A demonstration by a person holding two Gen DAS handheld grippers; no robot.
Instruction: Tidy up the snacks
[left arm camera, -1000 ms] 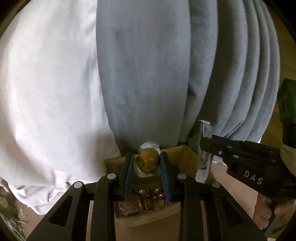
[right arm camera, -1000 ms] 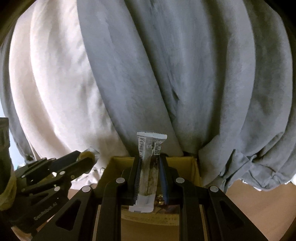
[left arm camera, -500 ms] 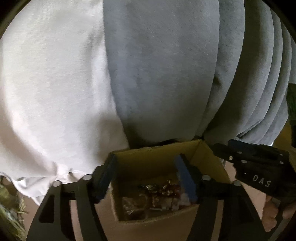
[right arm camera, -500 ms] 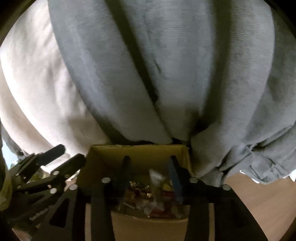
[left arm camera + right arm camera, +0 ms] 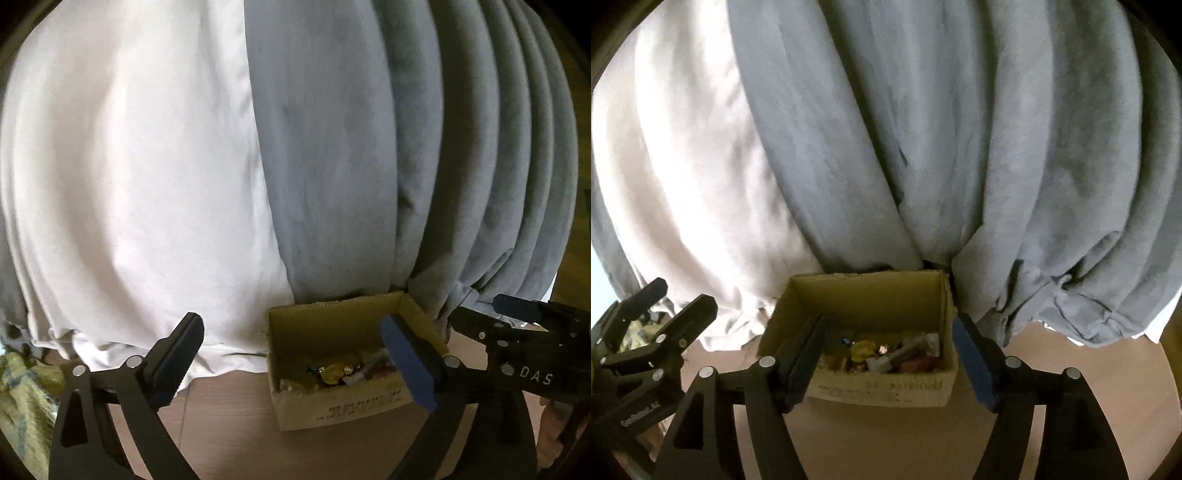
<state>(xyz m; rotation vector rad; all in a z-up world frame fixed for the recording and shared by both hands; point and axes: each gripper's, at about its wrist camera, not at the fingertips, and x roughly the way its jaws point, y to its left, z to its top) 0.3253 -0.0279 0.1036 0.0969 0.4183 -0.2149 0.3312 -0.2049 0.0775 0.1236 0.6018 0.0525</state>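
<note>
Both grippers are backing off the cardboard box (image 5: 882, 391) now, jaws having just been opening: a second ago the left one was pinching a round gold candy and the right one a long wrapped bar, and both of those are down in the box with the other snacks.

Behind everything, grey and white curtains (image 5: 332, 166) are filling most of each view. In the right wrist view the box is sitting at lower centre on the wooden floor (image 5: 1052, 350), pretty much straight ahead of the right gripper (image 5: 886, 373), which is spread wide with nothing between its pads. In the left wrist view the box is sliding toward lower right, so the left gripper (image 5: 291, 365) is pointing more at the box's left wall; it's gaping fully and holding nothing. The gold candy (image 5: 334, 371) is lying mid-pile, the bar's (image 5: 905, 350) long axis is running diagonally across the heap, lower left to upper right in the right wrist view.

My guess is the drop-off is done, and whatever's next is lying away from the box. No loose snacks are showing in these views, so which hand is nearer is anyone's call.
</note>
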